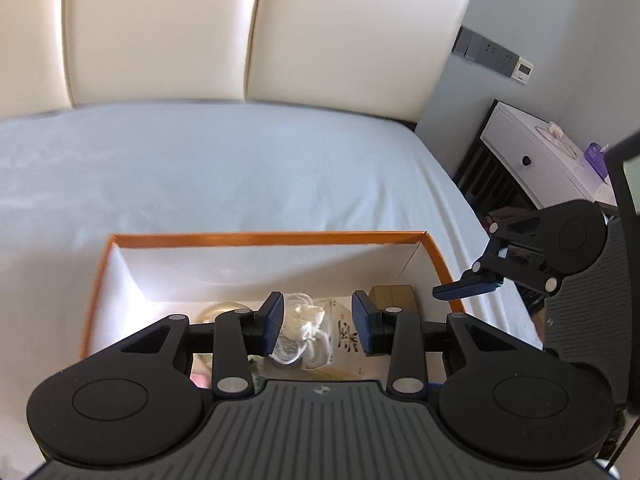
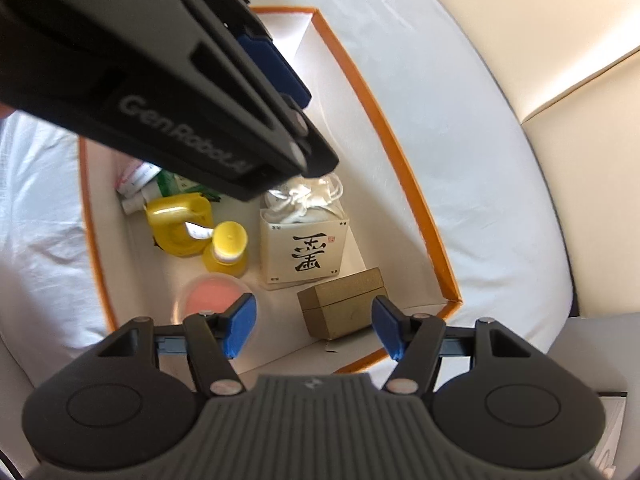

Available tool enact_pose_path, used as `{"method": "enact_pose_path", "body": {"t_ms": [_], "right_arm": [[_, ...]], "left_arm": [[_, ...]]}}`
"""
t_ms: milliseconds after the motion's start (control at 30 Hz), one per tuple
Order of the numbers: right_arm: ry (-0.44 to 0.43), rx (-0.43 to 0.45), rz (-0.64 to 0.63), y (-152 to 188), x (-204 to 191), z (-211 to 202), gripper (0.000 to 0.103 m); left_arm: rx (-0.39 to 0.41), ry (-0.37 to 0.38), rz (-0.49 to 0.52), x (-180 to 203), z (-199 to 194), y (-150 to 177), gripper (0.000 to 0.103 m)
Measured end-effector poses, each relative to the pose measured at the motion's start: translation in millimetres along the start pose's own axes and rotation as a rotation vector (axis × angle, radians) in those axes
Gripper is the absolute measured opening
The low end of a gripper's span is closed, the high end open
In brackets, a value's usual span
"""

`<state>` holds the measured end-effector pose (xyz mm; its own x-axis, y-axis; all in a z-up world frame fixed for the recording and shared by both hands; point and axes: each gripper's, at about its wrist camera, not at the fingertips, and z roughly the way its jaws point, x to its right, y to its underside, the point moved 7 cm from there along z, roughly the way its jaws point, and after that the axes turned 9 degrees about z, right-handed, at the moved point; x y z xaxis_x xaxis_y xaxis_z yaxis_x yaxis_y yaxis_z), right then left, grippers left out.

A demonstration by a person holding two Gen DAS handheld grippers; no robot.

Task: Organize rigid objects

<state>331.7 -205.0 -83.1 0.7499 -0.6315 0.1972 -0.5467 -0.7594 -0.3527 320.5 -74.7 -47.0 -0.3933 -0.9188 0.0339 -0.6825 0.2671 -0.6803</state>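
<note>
An orange-rimmed box (image 2: 404, 168) with white inner walls sits on a bed covered by a pale sheet (image 1: 200, 168), and holds the rigid objects. In the right wrist view, at centre frame, a cream carton with black calligraphy (image 2: 306, 250) stands on the box floor with a white drawstring pouch (image 2: 308, 198) on top of it. Just below and right of it lies a tan lidded case (image 2: 344, 304). To the left of the carton are a yellow bottle (image 2: 228, 248), a yellow jug with a handle (image 2: 178, 224) touching it, and a round pink-lidded container (image 2: 214, 296) lower down. Tubes and a green packet (image 2: 152, 184) lie at the far left of the box floor.

The right hand-held gripper (image 2: 314, 328) hangs over the near end of the box with its blue pads wide apart, holding nothing; the tan case shows between them. The left hand-held gripper (image 1: 318, 326) is likewise spread open and empty above the pouch and carton, and fills the upper left of the right wrist view. A cream padded headboard (image 1: 248, 28) stands behind the bed, and a white nightstand (image 1: 532, 152) sits at the right of the left wrist view
</note>
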Motion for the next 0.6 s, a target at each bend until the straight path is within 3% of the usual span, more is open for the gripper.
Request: {"method": "enact_pose_path", "body": {"t_ms": [167, 333, 600], "right_arm": [[0.028, 0.046, 0.072, 2, -10, -17, 0.064], [0.078, 0.111, 0.232, 6, -20, -35, 0.064], [0.16, 0.339, 0.527, 22, -47, -76, 0.068]], "left_arm": [[0.08, -0.065, 0.036, 8, -33, 8, 0.042], [0.16, -0.132, 0.041, 8, -66, 21, 0.042], [0.276, -0.22, 0.048, 2, -105, 45, 0.042]]}}
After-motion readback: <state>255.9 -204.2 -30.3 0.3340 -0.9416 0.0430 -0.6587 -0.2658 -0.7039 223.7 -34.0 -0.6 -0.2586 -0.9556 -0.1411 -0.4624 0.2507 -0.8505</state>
